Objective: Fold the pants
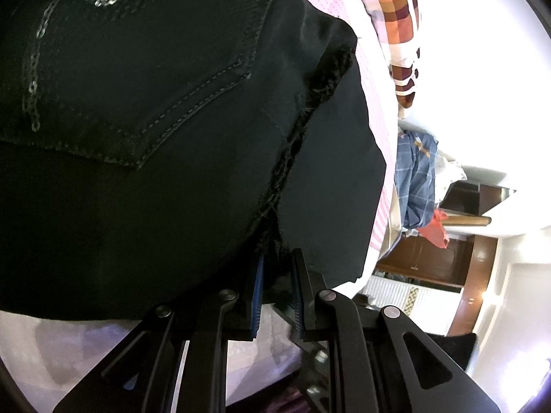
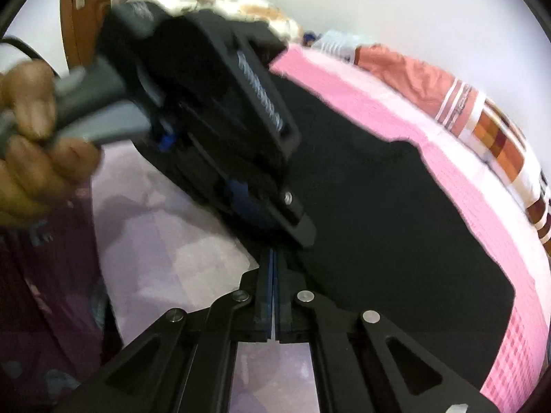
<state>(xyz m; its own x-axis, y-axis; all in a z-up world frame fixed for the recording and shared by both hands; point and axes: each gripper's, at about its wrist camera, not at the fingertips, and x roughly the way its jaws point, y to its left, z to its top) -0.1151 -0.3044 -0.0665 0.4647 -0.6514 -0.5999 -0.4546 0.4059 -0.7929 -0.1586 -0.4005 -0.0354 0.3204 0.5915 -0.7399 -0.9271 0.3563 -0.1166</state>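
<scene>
On the bed, over a pink-and-white checked sheet (image 2: pixel 406 127), lie the black pants (image 2: pixel 396 213), spread flat and reaching to the mattress edge nearest the person. From the left wrist view the fabric fills most of the picture: a back pocket (image 1: pixel 165 79) with double stitching and a line of sequins, and a frayed seam (image 1: pixel 303 130) running down toward the tongs.

The left tongs (image 1: pixel 277 292) are nearly closed, with a fold of the black cloth pinched between the blue pads at the pants' near edge. In the right wrist view the same tool shows from the side, blurred, its grey handle held in the person's left hand (image 2: pixel 31 130), its tip resting on the pants.

The right tongs (image 2: pixel 273 275) are closed, blue pads pressed together with only a hairline gap. Their tips sit at the edge of the black cloth, just below the left tool's tip; whether any cloth is caught between them cannot be told.

A patchwork-patterned pillow (image 2: pixel 496 137) in orange, brown and white lies along the far side of the bed. Beyond the bed, the left wrist view shows blue checked cloth (image 1: pixel 413 179) and brown wooden furniture (image 1: pixel 427 258). Below the mattress edge is pale lilac flooring (image 2: pixel 172 234).
</scene>
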